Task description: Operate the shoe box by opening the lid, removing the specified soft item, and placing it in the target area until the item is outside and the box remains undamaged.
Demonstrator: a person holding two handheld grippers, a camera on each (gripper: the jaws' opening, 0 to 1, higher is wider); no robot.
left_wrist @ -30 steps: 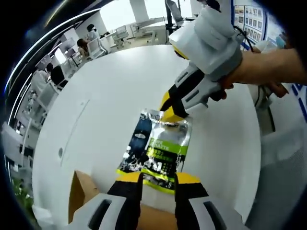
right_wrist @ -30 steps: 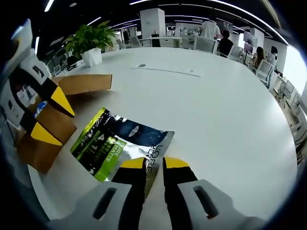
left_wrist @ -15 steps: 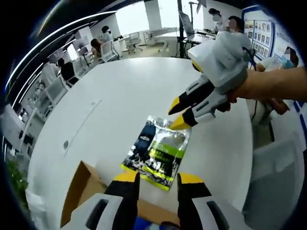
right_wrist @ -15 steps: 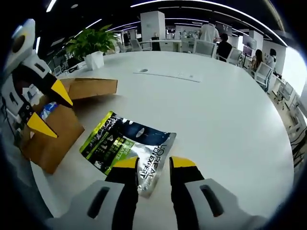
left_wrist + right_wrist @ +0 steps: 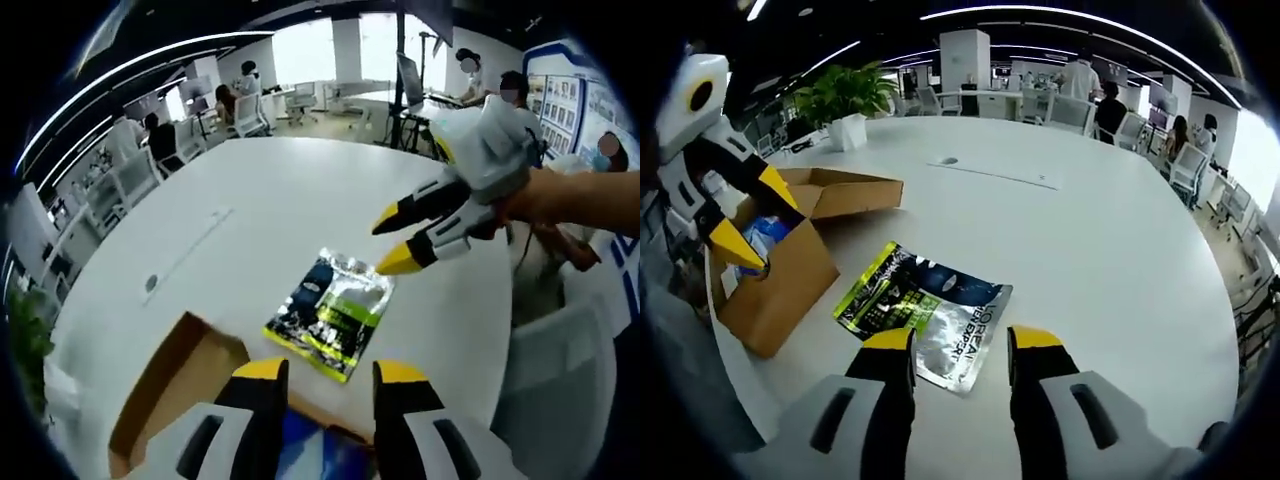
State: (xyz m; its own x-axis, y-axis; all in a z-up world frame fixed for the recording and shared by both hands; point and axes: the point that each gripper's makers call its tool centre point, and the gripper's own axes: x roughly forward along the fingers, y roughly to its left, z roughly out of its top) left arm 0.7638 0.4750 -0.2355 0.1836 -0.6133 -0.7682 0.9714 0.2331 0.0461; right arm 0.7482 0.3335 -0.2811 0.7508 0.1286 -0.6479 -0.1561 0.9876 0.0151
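We see the pouch (image 5: 925,312) lying flat on the white desk (image 5: 1090,230), just beside the open box (image 5: 790,270). Both grippers, left (image 5: 322,372) and right (image 5: 950,340), hover with fingers apart, empty.

We see an open-plan office around a large round white surface (image 5: 1110,230). Bright windows (image 5: 330,45) light the far end of the room in the left gripper view, with white desks and office chairs (image 5: 135,170) ranged along the side, some occupied by seated people. In the right gripper view a dark ceiling carries long strip lights (image 5: 1060,15), a potted plant (image 5: 845,100) stands at the surface's edge (in a white pot), and a white pillar (image 5: 965,55) rises behind.
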